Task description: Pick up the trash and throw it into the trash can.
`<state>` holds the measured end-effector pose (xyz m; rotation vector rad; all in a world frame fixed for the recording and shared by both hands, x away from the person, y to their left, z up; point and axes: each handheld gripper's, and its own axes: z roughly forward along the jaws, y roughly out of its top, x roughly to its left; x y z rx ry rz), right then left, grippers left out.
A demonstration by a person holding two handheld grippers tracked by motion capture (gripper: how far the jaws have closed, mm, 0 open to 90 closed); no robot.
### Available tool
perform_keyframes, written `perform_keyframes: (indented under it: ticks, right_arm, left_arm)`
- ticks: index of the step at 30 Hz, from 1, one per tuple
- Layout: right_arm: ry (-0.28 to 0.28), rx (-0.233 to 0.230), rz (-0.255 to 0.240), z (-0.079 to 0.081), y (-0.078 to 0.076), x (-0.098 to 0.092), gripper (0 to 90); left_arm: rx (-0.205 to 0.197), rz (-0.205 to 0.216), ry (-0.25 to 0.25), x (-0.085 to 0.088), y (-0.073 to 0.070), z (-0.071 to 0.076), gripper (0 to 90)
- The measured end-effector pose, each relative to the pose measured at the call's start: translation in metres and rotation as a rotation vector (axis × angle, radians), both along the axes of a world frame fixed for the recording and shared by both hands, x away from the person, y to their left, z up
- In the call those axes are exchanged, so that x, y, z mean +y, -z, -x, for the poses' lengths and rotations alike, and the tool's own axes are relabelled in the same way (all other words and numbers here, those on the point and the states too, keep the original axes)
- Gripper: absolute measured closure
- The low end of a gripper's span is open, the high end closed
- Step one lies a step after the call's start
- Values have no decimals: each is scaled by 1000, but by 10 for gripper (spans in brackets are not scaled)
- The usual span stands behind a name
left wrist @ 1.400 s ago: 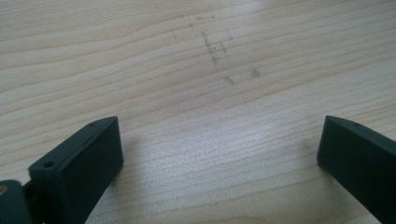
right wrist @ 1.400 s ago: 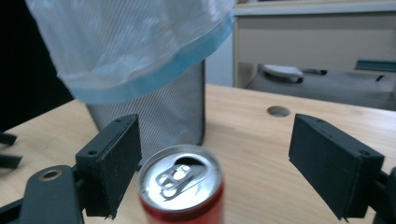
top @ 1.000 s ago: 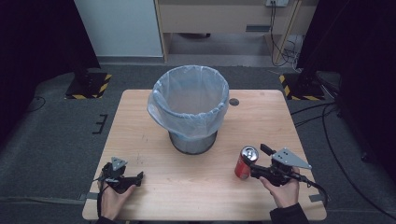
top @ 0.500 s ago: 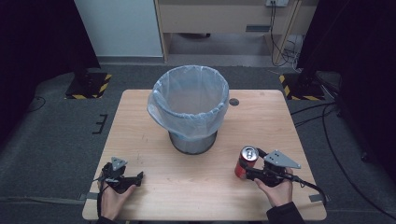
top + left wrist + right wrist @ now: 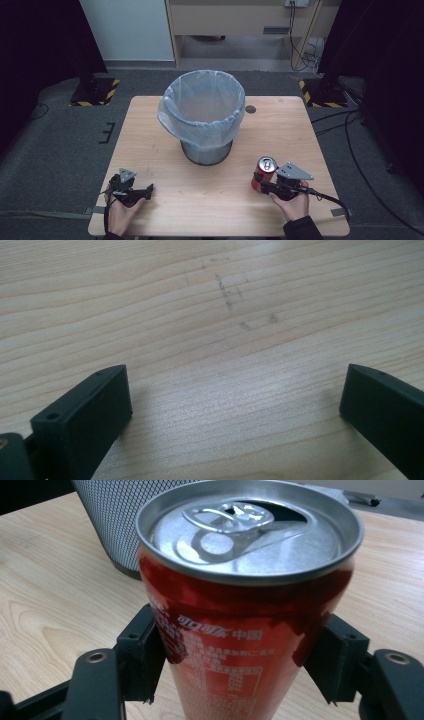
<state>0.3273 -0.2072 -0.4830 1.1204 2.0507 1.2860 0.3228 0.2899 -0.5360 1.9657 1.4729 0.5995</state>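
wooden table (image 5: pixel 210 195) holds lined bin (image 5: pixel 206 117); right tongs (image 5: pixel 260 183) grip opened can (image 5: pixel 264 172).

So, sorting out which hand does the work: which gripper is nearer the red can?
Right. The right gripper is clamped on the red can; the left gripper rests across the table.

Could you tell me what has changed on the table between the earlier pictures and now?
The right gripper came down beside the red can, and its jaws have just been closing; they now clamp the upright can. The left gripper, jaws open, the lined bin and the table stayed as they were.
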Motion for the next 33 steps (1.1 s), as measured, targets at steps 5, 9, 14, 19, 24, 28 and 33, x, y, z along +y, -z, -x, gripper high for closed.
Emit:
perform_keyframes:
  ticks: [5,9,14,19,24,28,33]
  right_arm:
    - [0,-15,-32,0,-6,-2,337]
    - [-2,-35,-74,1,-14,-8,337]
    - [4,-74,-151,3,-25,-15,337]
    - [7,-117,-173,6,-37,-17,337]
    - [3,-171,-212,8,-55,-16,338]
    - [6,-216,-246,9,-69,-16,337]
    - [11,-268,-296,5,-85,-16,338]
  left_arm:
    - [0,0,1,0,0,0,0]
    - [-1,0,1,0,0,0,0]
    - [-1,0,3,0,0,0,0]
    - [-1,0,3,0,0,0,0]
    - [-1,0,3,0,0,-1,0]
    - [0,0,4,0,0,-1,0]
    - [0,0,4,-1,0,-1,0]
